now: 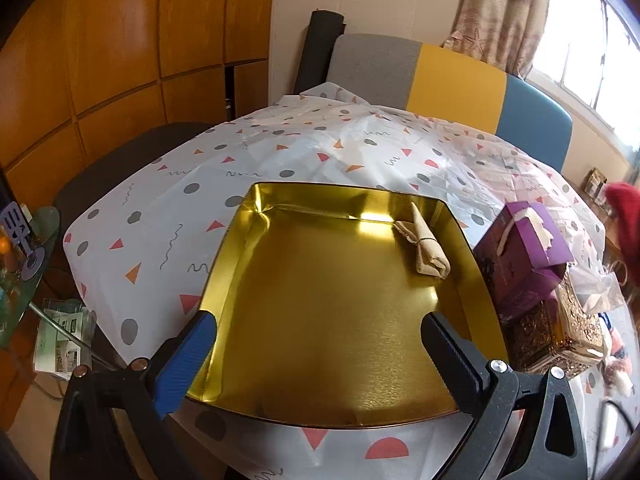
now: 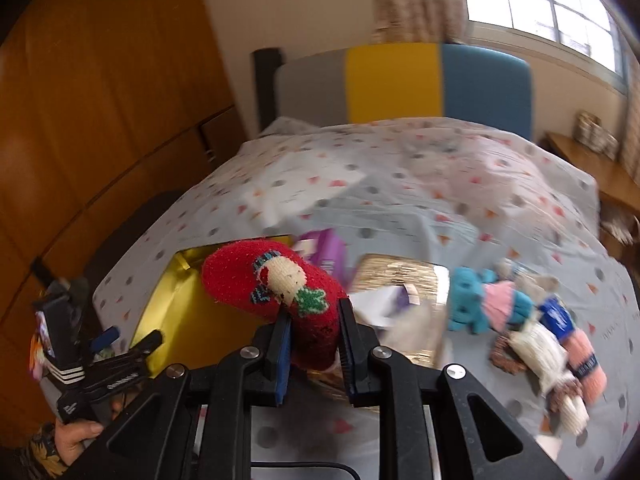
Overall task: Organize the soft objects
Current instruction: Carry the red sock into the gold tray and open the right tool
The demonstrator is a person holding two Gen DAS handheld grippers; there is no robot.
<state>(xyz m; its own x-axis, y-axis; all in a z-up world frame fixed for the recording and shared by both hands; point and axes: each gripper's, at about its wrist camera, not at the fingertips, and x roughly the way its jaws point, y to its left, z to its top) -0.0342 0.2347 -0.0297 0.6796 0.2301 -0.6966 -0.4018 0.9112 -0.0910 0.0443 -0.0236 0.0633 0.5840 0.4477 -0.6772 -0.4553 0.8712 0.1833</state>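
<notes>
**Gold tin mostly open, right side crowded**

The gold tin (image 1: 320, 320) floor is bare except a rolled beige cloth (image 1: 426, 248) in its far right corner. A purple box (image 1: 524, 256) and an ornate gold box (image 1: 560, 336) crowd its right wall; the counter (image 1: 160, 208) on the left lies open.

Light source: daylight from the window (image 1: 592, 52) at upper right, overexposed to white.
Glare: strong reflections on the gold tin (image 1: 320, 312) floor and walls.
Sharpness: left wrist view is crisp; right wrist view is smeared by motion blur, mostly the patterned cloth (image 2: 400, 184).
Distortion: fisheye bending and dark vignette at corners.
</notes>
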